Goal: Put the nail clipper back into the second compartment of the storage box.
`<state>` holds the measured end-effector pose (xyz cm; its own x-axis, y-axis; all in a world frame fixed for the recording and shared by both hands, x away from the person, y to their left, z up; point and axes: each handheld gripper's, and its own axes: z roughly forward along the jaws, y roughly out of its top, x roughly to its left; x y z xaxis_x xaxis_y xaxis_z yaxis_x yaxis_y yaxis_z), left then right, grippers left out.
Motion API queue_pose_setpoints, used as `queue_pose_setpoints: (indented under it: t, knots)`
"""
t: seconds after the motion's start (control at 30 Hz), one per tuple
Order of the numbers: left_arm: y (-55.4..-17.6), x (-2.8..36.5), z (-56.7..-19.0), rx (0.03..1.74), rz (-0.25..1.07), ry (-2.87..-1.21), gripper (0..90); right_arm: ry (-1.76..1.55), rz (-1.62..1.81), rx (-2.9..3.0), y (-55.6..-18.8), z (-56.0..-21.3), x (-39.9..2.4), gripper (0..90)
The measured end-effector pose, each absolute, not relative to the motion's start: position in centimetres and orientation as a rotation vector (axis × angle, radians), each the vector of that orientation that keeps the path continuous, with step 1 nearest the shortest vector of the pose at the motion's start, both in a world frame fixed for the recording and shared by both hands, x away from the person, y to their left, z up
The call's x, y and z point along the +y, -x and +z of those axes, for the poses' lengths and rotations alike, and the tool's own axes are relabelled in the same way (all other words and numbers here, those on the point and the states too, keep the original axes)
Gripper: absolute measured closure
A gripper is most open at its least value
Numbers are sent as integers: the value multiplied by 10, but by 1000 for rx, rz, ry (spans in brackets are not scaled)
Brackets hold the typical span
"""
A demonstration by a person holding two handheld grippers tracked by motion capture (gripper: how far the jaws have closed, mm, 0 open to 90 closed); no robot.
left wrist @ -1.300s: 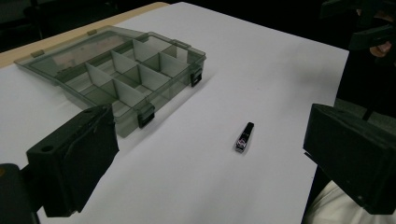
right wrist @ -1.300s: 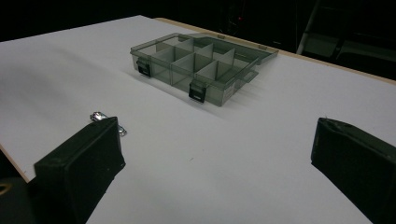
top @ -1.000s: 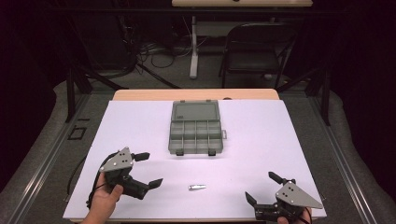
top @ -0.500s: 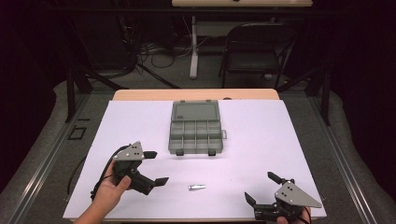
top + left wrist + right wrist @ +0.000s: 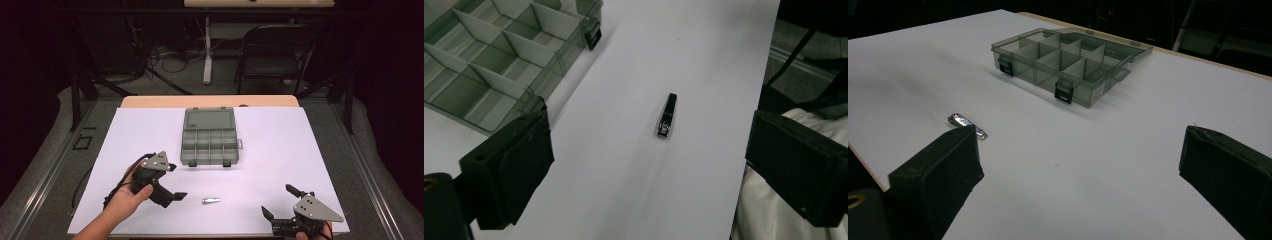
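A translucent grey plastic organiser box (image 5: 209,137) with its lid folded back is lying open on the white table (image 5: 310,150), and the divided compartments that are showing are holding nothing. A small silver metal nail clipper (image 5: 210,201) is lying flat on the table, near the box's latched front edge and apart from it. The left gripper (image 5: 173,182) is hovering just beside the clipper, jaws spread wide and empty. The right gripper (image 5: 281,202) is resting near the table's front edge, well apart from the clipper, jaws likewise released.

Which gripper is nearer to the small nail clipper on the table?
Left. The left gripper is just left of the nail clipper, jaws open toward it. The right gripper rests farther off, to its right, near the table's front edge.
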<state>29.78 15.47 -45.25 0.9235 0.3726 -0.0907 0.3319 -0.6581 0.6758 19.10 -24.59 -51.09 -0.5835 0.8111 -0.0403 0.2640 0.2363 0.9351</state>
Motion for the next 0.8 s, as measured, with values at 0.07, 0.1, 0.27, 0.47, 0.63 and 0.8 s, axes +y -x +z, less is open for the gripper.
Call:
queue_pose_setpoints:
  t: [0.07,0.1,0.27,0.47,0.63,0.8]
  knots:
    - [-299,151,-453,489,64,-2364,74,-979,1343,1981,-191,-511,-246,37]
    - [-299,150,-454,483,62,-2374,78,-979,1340,1985,-191,-511,-246,38]
    - [-301,144,-457,469,43,-2415,86,-980,1338,1988,-191,-511,-246,40]
    - [-305,135,-463,451,26,-2455,85,-979,1337,1991,-191,-511,-246,44]
    - [-308,126,-470,441,1,-2482,86,-979,1339,1988,-192,-512,-246,49]
    - [-313,117,-474,430,-25,-2495,86,-978,1332,1993,-192,-512,-245,53]
